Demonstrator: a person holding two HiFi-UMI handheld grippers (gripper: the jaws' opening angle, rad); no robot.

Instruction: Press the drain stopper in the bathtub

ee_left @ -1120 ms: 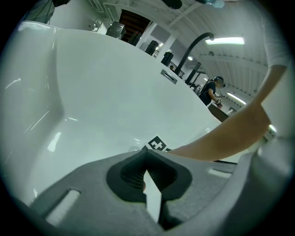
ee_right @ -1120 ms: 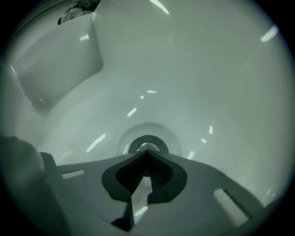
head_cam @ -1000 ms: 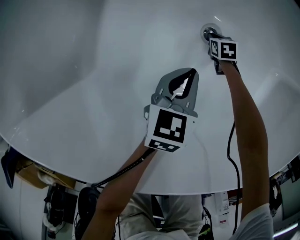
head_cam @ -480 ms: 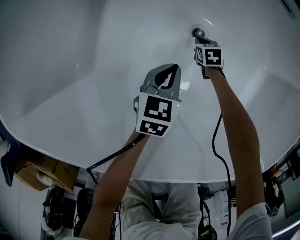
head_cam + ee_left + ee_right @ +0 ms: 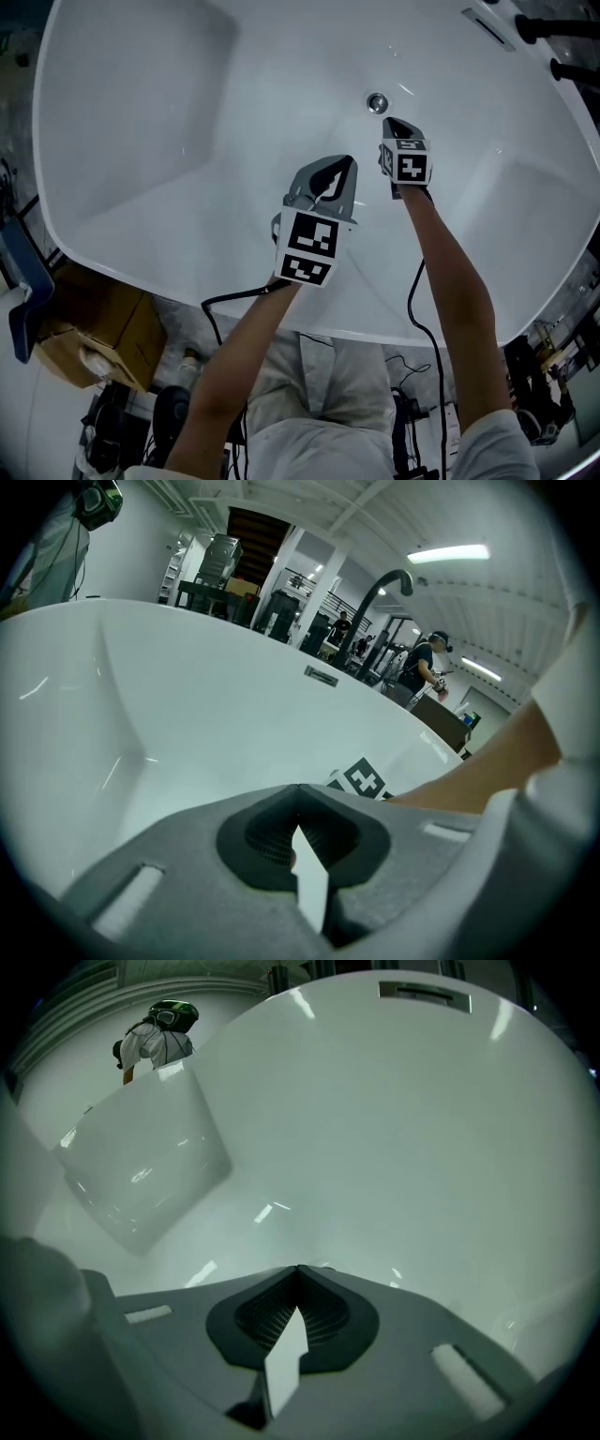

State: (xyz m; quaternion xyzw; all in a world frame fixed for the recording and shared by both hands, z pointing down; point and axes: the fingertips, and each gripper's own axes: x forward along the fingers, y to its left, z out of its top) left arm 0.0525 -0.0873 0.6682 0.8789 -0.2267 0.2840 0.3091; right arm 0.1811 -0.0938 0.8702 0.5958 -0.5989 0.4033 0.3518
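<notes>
1. Where the floor of the bathtub (image 5: 187, 141) dips toward its far end, the drain stopper (image 5: 377, 102) shows as a small round metal disc, bare and touched by nothing.
2. Right gripper (image 5: 394, 126): clenched, jaw tips meeting on nothing. It points at the stopper and hovers just beside it, on the near side. Its own view shows only white tub wall and the overflow slot (image 5: 424, 994), not the stopper.
3. Left gripper (image 5: 343, 169): likewise clenched and empty, held over the tub floor, well apart from the stopper.
4. Technique, as a judgement: use the closed right jaws as 1 blunt tip, centre it over the disc, and push straight down along the stopper's axis. An off-centre or slanted push may slip onto the slick enamel.
</notes>
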